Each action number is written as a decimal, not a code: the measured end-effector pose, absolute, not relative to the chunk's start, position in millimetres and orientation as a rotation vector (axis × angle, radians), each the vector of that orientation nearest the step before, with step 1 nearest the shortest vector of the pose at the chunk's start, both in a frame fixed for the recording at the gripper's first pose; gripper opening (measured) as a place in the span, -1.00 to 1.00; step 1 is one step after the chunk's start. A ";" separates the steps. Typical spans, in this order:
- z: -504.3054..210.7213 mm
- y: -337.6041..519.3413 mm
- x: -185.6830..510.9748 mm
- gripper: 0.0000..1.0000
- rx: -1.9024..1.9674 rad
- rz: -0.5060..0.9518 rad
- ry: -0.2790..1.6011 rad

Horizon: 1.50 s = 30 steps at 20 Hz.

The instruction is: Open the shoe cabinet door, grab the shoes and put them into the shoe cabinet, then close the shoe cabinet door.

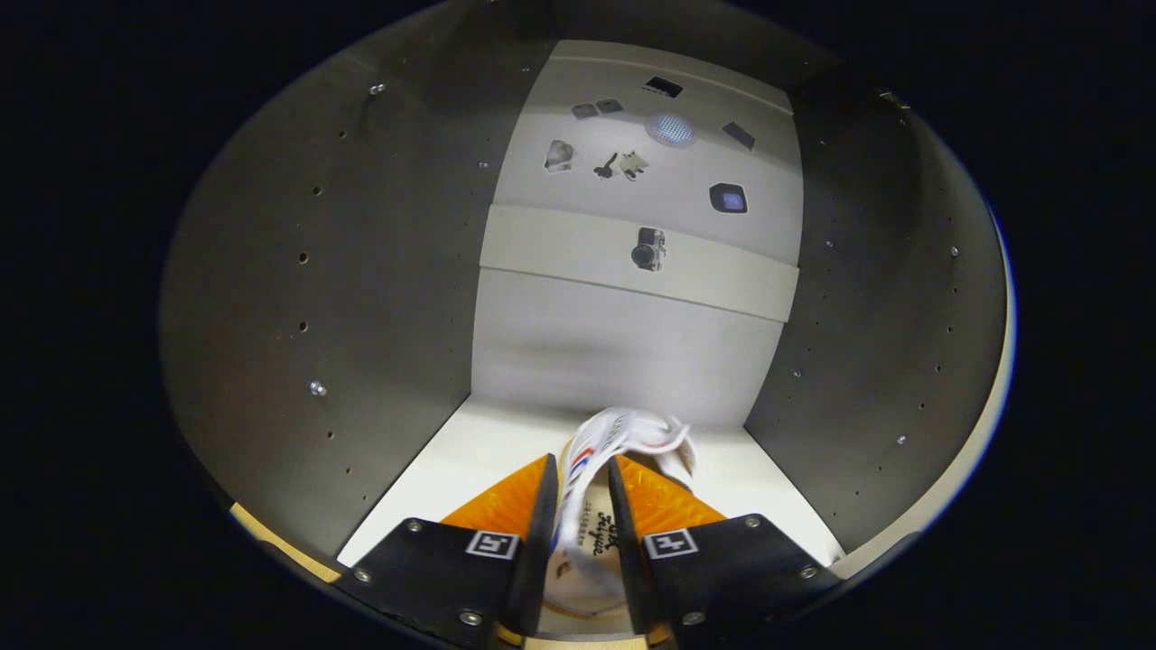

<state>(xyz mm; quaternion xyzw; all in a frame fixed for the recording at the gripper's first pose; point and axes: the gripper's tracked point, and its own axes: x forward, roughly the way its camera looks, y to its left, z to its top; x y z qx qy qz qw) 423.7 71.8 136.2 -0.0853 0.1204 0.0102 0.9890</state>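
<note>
I look into the open shoe cabinet (379,298), with its dark side walls, pale back panel and white floor (470,460). A white shoe (623,442) with red and blue stripes is pinched at its collar between my fingers, its toe pointing toward the back panel, low over the cabinet floor. My gripper (581,474) is shut on the shoe, both fingers pressing its sides. I cannot tell whether the sole touches the floor.
Both side walls (885,298) carry rows of small peg holes and screws. A pale horizontal strip (632,257) crosses the back panel, which bears several small stickers above it. The cabinet's light front edge (271,542) lies just below my fingers.
</note>
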 end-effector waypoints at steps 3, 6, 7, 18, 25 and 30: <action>143.8 72.8 424.4 -0.08 -0.163 0.012 0.219; 153.4 72.0 419.2 -0.03 -0.144 0.011 0.199; 159.2 72.2 416.0 0.00 -0.139 0.011 0.184; 218.6 59.2 342.1 0.88 -0.083 -0.001 0.064; 250.3 45.4 268.3 0.89 -0.052 0.013 0.018; 270.0 43.0 208.0 0.89 -0.034 0.047 -0.006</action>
